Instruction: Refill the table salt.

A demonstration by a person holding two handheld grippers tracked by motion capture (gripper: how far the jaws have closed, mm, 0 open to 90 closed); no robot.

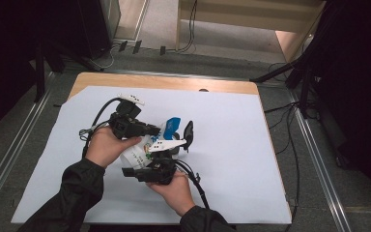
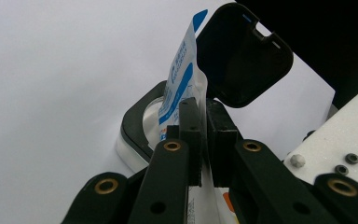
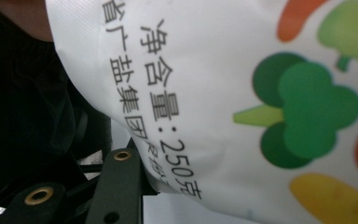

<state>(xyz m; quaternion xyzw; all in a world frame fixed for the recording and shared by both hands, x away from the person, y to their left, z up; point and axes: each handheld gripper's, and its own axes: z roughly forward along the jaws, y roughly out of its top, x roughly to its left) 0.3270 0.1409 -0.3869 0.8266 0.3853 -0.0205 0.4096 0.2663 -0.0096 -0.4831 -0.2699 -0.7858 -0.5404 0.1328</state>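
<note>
A white bag (image 1: 136,153) with a blue top, printed text and vegetable pictures is held up between both grippers over the table. My left gripper (image 1: 158,129) is shut on the bag's blue-and-white top edge (image 2: 179,79), its jaws (image 2: 204,112) pinching the thin film. Just beyond it stands a white box with a black rim (image 2: 137,119), its black lid (image 2: 242,56) hinged open. My right gripper (image 1: 137,168) is shut on the bag's lower body. The bag (image 3: 242,116) lies close across the right gripper view, with one black finger (image 3: 119,184) against its edge and the other hidden behind it.
A white sheet (image 1: 232,159) covers most of the wooden table (image 1: 164,82). The open box and its lid (image 1: 188,133) sit mid-table to the right of the hands. Cables and dark stands (image 1: 304,92) surround the table on the floor.
</note>
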